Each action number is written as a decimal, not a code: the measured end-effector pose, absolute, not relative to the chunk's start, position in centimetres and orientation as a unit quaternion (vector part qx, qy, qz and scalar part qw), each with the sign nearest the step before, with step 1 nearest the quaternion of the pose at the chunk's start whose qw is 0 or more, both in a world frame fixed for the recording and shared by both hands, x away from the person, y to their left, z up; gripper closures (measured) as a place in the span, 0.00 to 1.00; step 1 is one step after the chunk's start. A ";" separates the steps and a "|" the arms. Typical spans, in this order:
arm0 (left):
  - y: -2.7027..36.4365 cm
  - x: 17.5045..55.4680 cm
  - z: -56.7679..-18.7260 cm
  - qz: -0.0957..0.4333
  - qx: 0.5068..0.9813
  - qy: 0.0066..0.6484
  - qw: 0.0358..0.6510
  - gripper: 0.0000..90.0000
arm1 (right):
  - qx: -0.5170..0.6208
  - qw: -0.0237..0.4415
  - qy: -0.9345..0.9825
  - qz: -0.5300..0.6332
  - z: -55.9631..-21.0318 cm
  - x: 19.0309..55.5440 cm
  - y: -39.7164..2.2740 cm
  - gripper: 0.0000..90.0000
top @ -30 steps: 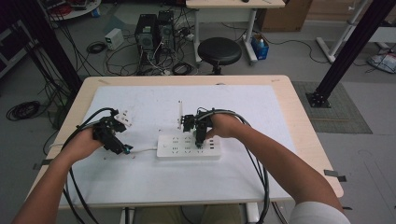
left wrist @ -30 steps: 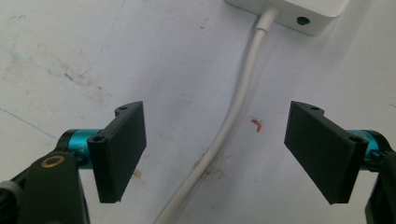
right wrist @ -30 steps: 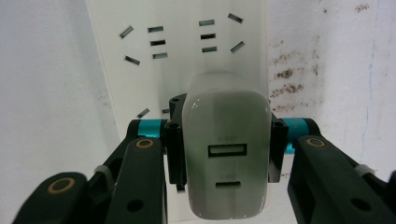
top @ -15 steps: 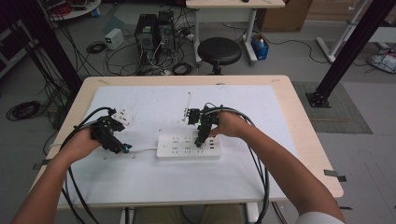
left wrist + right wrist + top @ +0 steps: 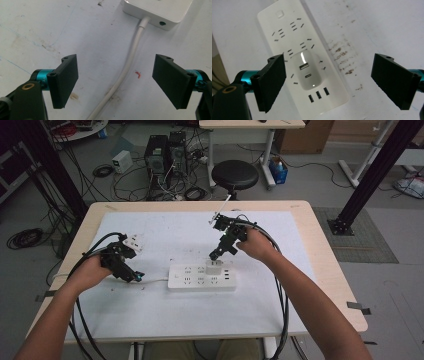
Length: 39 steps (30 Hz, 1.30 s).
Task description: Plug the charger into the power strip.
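While right hand-held gripper (image 5: 216, 254) has just been opening above charger (image 5: 308, 72), left hand-held gripper (image 5: 115, 82) spread astride cord (image 5: 125, 72)

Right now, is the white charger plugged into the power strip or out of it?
Plugged in: the white charger sits flush on the power strip, and the right claw stands open around it, not touching.

A black stool (image 5: 235, 174) and computer towers (image 5: 164, 154) stand on grey floor (image 5: 320, 185).
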<state>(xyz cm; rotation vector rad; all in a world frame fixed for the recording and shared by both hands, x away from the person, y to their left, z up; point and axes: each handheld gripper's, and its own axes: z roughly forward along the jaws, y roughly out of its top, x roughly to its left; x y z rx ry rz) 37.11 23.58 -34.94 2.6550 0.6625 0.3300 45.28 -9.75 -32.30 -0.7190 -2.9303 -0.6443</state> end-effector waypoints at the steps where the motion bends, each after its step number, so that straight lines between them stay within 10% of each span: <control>1: 23.5 37.1 -34.9 0.119 0.945 0.237 0.193 0.23 | -0.241 0.025 -0.949 -0.203 -32.3 45.4 -9.6 0.13; 3: 23.3 36.9 -34.7 0.120 0.944 0.237 0.198 0.23 | -0.238 -0.007 -0.950 -0.203 -32.3 45.5 -9.4 0.01; 12: 23.6 36.4 -34.1 0.130 0.943 0.243 0.188 0.23 | -0.308 -0.098 -0.930 -0.175 -30.3 44.7 -11.6 0.01; 39: 24.2 35.6 -33.3 0.118 0.930 0.285 0.199 0.23 | -0.393 -0.118 -0.892 -0.190 -29.8 35.1 -26.0 0.01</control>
